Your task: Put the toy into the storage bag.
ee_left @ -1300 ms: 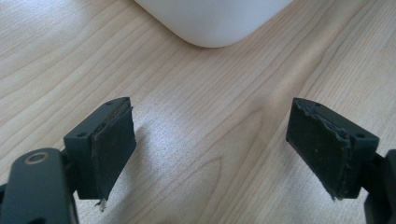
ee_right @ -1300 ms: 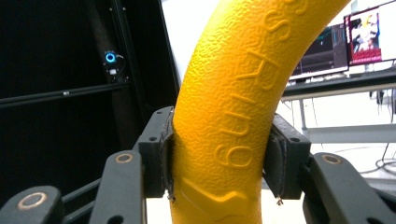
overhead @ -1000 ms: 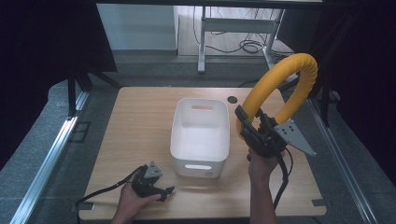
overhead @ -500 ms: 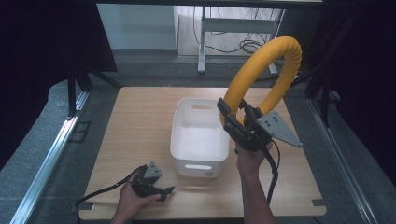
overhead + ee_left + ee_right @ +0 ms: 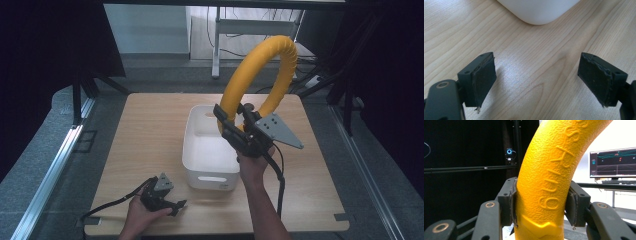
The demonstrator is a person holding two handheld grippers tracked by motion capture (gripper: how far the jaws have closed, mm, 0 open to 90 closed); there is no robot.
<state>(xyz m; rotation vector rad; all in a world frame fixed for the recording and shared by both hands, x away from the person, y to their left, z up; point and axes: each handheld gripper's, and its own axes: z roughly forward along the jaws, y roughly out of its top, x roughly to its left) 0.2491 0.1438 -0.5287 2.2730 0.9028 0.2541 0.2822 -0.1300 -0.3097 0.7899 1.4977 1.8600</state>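
A big yellow foam ring [image 5: 260, 80] stands upright above the white bin [image 5: 197, 150], held at its lower part by my right gripper [image 5: 235, 131], which is shut on it. In the right gripper view both pads press the ring [image 5: 546, 182] from either side. My left gripper [image 5: 172, 204] rests low on the table near the front left, its jaws wide apart. In the left gripper view the open fingers [image 5: 482, 77] frame bare wood, with the bin's rounded corner [image 5: 539, 10] just ahead.
The wooden table [image 5: 150, 130] carries the bin at its middle. Black curtains and metal frame legs stand around the table. A monitor [image 5: 612, 161] shows behind the ring in the right gripper view.
My right gripper has carried the yellow ring leftward from beside the bin's right side to over the bin. The left gripper has stayed where it was.
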